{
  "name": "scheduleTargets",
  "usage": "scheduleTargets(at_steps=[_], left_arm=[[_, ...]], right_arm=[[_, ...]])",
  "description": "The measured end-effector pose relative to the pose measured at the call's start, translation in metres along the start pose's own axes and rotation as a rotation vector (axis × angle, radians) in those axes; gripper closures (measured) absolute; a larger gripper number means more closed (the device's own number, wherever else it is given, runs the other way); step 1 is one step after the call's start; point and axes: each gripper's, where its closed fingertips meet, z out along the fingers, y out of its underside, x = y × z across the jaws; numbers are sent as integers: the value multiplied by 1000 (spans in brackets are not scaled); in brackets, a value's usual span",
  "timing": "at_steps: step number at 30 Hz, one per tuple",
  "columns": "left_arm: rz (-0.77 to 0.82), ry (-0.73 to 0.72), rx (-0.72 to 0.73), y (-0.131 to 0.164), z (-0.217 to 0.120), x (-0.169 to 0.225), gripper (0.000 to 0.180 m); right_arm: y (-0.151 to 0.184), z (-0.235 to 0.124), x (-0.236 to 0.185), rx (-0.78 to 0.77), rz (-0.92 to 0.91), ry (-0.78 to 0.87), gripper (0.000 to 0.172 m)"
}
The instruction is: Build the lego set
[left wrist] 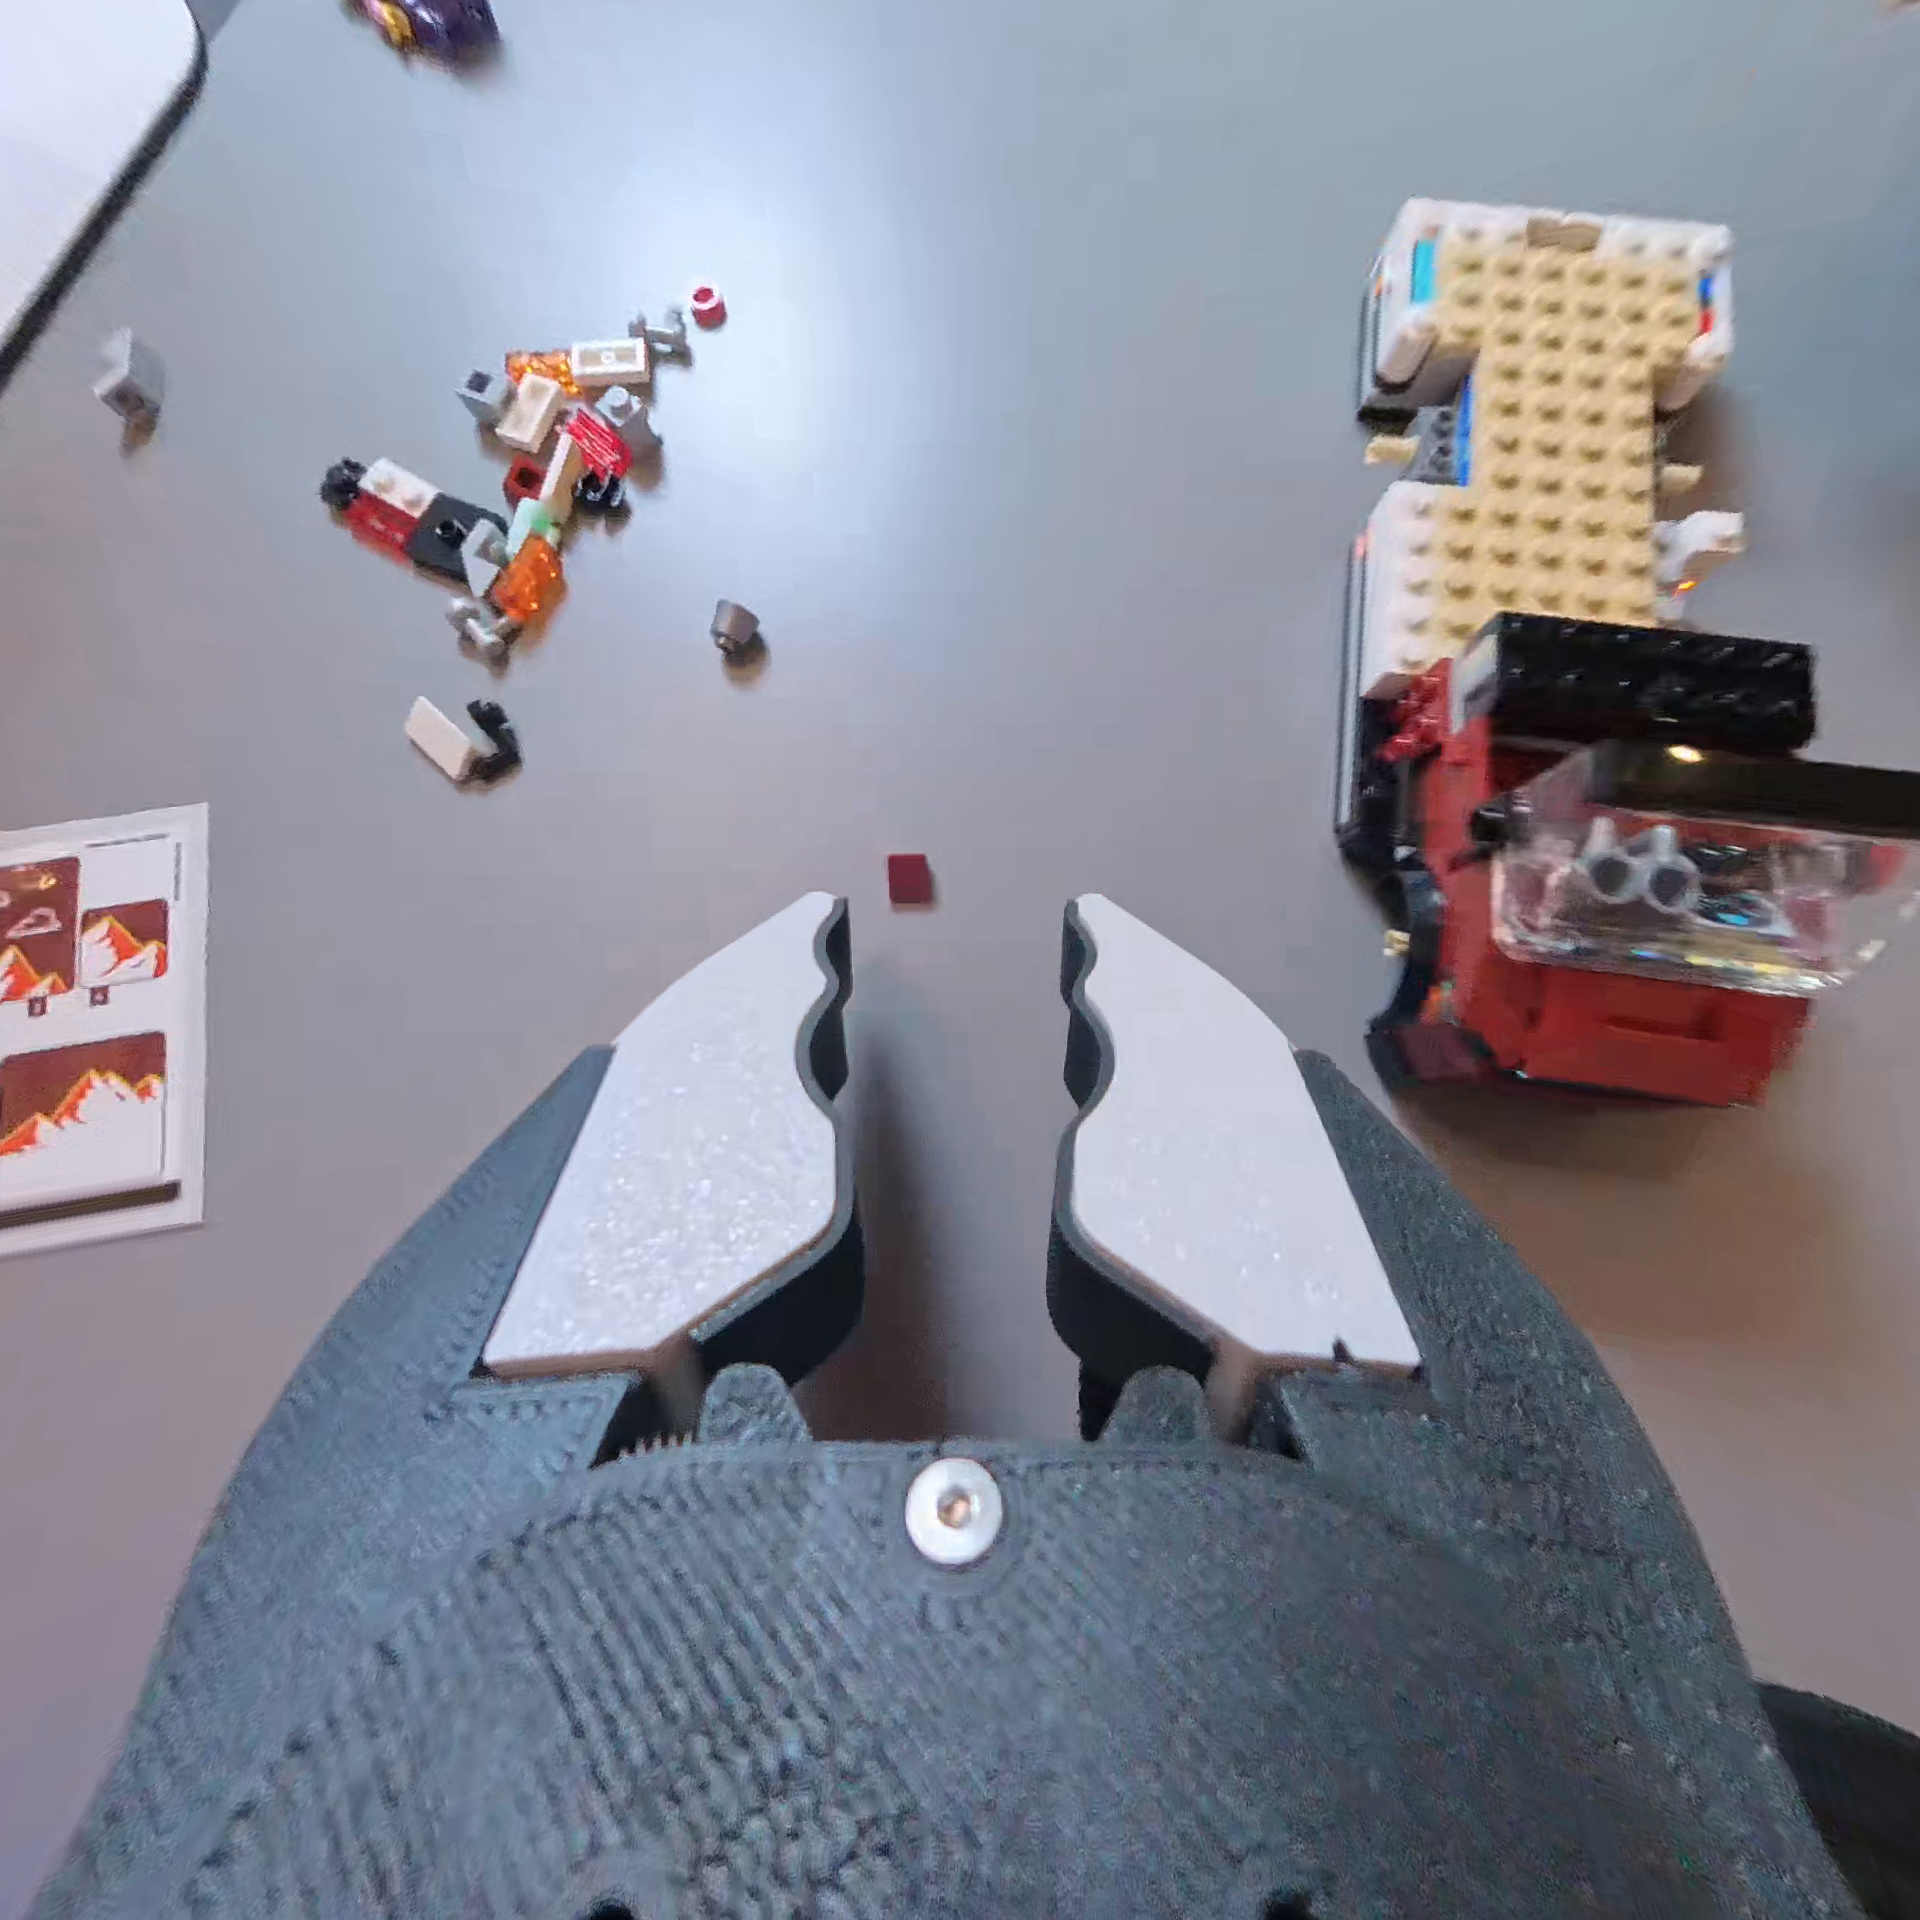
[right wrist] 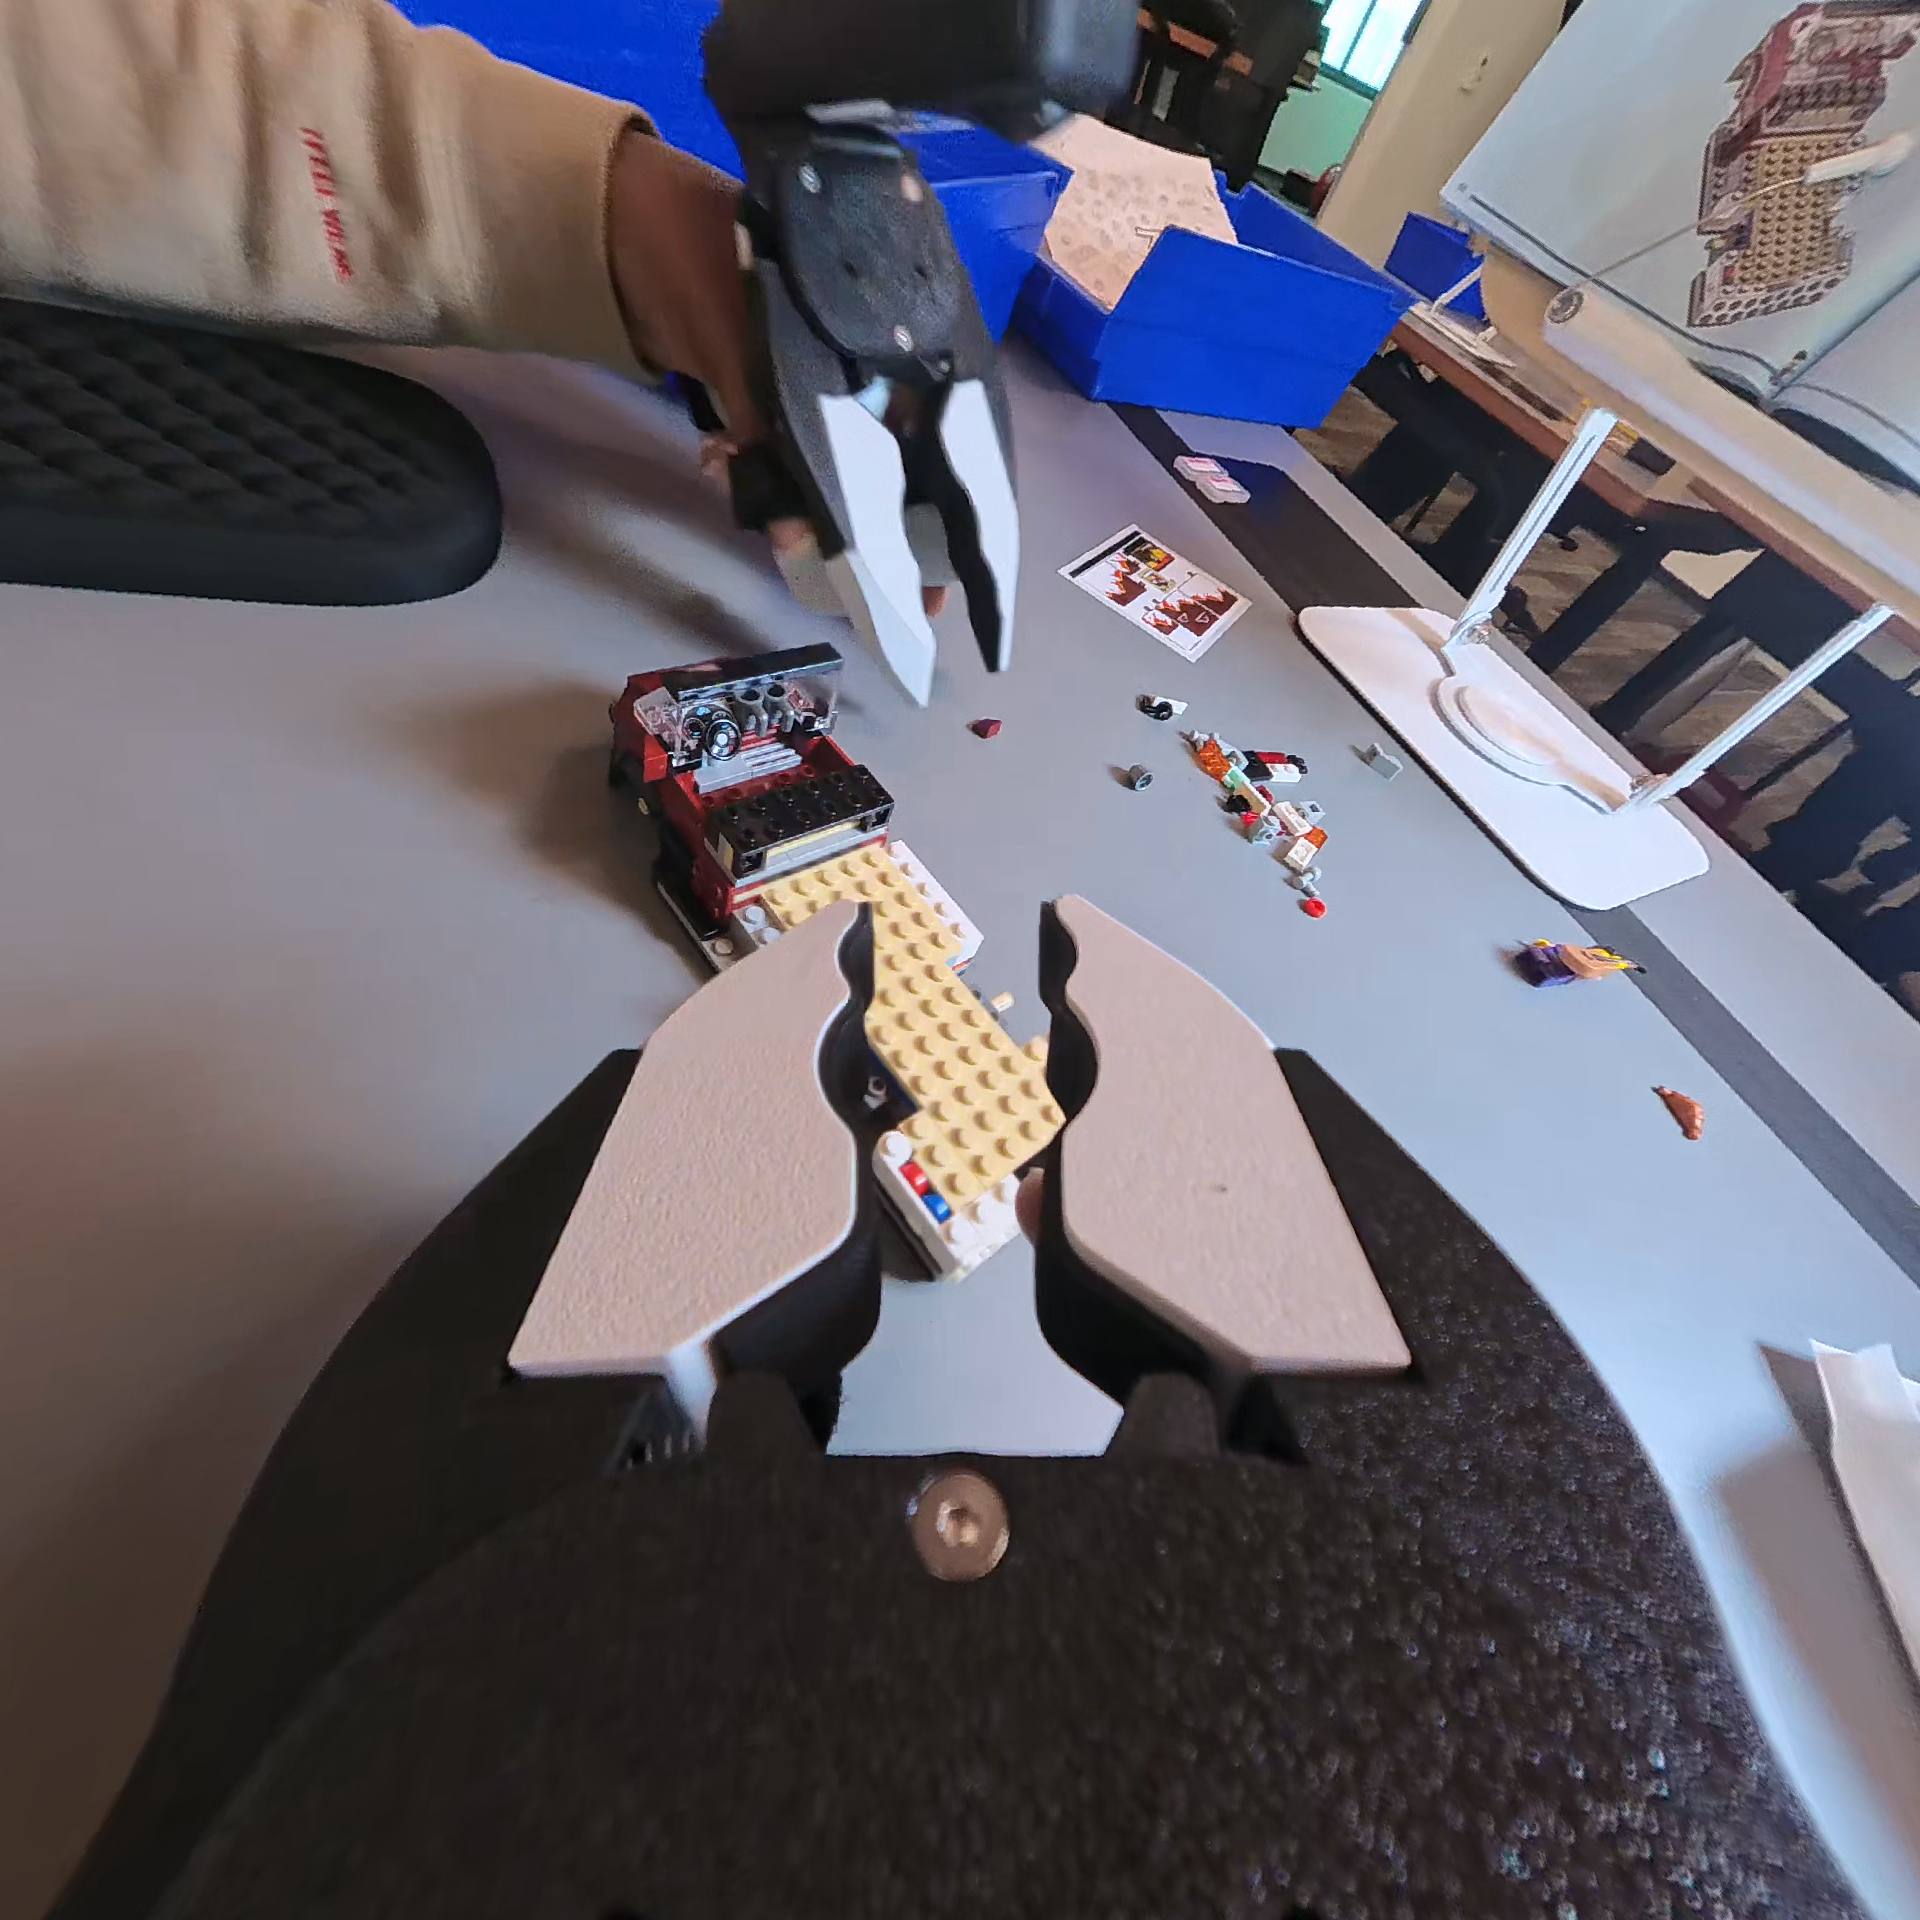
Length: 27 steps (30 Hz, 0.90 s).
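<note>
Brick-built vehicle (right wrist: 748, 800), partly assembled, standing on a grey table (right wrist: 312, 935). Front section dark red with a black studded plate across the top, a clear windscreen piece and grey round fittings behind it. Rear section a long tan studded plate (right wrist: 956, 1049) on white bricks, with small red and blue pieces at the near end. In the left wrist view the same model (left wrist: 1558, 644) lies along the right side of the table.

Right gripper (right wrist: 951, 914): jaws partly open, poised over the tan rear plate. The plate shows in the gap between the fingers; whether the pads touch it cannot be told.

Left gripper (left wrist: 956, 914): jaws partly open, nothing between them, tips pointing down at the table. Nearest item a small dark red tile (left wrist: 909, 879), lying flat just beyond the tips and apart from them. From the right wrist view this gripper (right wrist: 961, 665) hangs beside the vehicle's front end, held by a hand (right wrist: 686, 281) in a beige sleeve.

Surrounding items: heap of loose small bricks (left wrist: 530, 468) in white, grey, orange, red and black; sticker sheet (left wrist: 94, 1018) with brown and orange shapes; white lamp base (right wrist: 1507, 748); blue bins (right wrist: 1226, 312) at the far edge.
</note>
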Motion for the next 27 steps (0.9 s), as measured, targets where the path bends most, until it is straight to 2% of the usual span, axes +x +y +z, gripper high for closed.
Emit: scheduleTargets(at_steps=[4,8,11,15,17,22,25,27], left_arm=[[25,24,-84,-1,14,-6,153],[74,38,-135,2,16,-2,172],[55,79,-80,-1,9,12,166],[-22,239,61,-7,-14,47,154],[-37,302,95,-3,-22,64,150],[-40,379,128,0,-25,99,145],[7,390,129,-5,-18,120,144],[37,377,128,-11,-13,130,144]], right_arm=[[8,3,-13,-73,-3,-75,144],[26,12,-28,-256,-38,-176,144],[48,14,-28,-475,-161,-241,147],[66,9,-20,-670,-261,-342,153],[68,12,-11,-710,-288,-361,160],[70,31,17,-774,-353,-344,159],[66,53,29,-739,-284,-342,158],[60,64,31,-704,-127,-362,149]])
